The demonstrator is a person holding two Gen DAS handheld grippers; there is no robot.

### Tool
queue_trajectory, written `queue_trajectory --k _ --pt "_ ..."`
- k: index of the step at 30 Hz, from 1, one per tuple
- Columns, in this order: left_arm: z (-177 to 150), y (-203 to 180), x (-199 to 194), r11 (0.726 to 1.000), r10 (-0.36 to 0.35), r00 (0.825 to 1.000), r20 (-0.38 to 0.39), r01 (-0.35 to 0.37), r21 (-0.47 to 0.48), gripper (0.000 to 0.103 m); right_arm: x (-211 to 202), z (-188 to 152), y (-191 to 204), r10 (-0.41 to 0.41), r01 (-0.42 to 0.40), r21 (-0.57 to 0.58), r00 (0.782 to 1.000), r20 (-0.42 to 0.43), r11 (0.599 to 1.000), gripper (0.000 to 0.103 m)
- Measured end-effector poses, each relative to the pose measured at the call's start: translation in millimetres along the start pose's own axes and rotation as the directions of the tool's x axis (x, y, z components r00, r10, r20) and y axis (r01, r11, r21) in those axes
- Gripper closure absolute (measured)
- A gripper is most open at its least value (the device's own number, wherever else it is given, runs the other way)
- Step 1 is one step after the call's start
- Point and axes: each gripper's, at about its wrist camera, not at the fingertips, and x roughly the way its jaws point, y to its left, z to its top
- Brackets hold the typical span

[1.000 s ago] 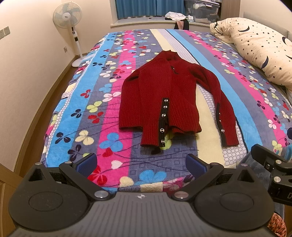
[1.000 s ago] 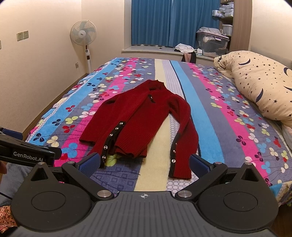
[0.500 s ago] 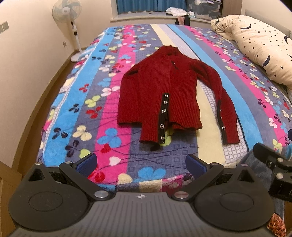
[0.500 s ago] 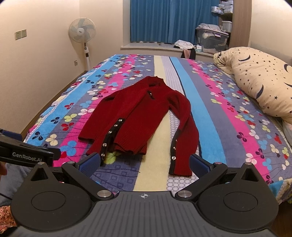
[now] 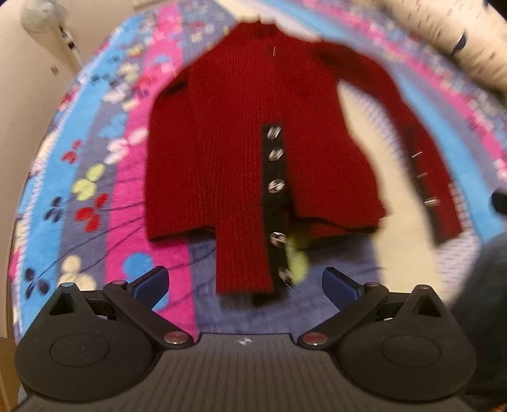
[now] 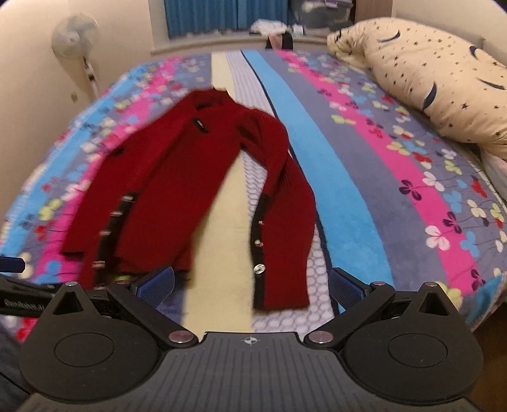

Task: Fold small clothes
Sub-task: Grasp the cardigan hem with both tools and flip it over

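Observation:
A dark red knit cardigan [image 5: 228,133] with black button bands lies on the striped flowered bedspread [image 5: 95,133], collar toward the far end. One sleeve is folded across its front, the cuff nearest me. The other sleeve [image 6: 285,228] stretches out to the right. My left gripper [image 5: 245,285] hovers open just short of the folded sleeve's cuff. My right gripper [image 6: 252,285] is open above the end of the outstretched sleeve. Both views are blurred by motion. Nothing is between either pair of fingers.
A cream pillow [image 6: 437,79] with stars and moons lies at the bed's right side. A standing fan [image 6: 76,44] is by the left wall. Blue curtains [image 6: 202,16] and storage boxes are beyond the bed. The bedspread's [image 6: 412,196] near edge runs just under the grippers.
Both grippers have moved forward and down toward the cardigan, which now fills more of each view. The garment itself has not moved. Both stay open.

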Motion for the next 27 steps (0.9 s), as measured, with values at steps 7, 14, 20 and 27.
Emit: queue_trajectory --k 7,14,20,27 --pt "42 27 56 0.992 -0.121 0.988 -0.091 0.117 -0.049 0.079 141 59 -10 -0.047 0.052 0.044 0.994 -0.102 0.998 0.001" --pt "103 121 11 0.99 0.024 1.0 0.013 -0.022 -0.14 0.084 200 124 -18 -0.06 0.044 -0.117 0.989 -0.137 0.992 0.096" --pt "215 262 24 0.829 0.516 0.849 0.111 -0.463 -0.313 0.082 210 266 -120 -0.452 0.45 0.049 0.887 0.09 0.892 0.09" --pt "215 309 71 0.747 0.57 0.821 0.02 -0.509 -0.427 0.013 180 244 -126 -0.443 0.426 0.128 0.882 0.161 0.895 0.015"
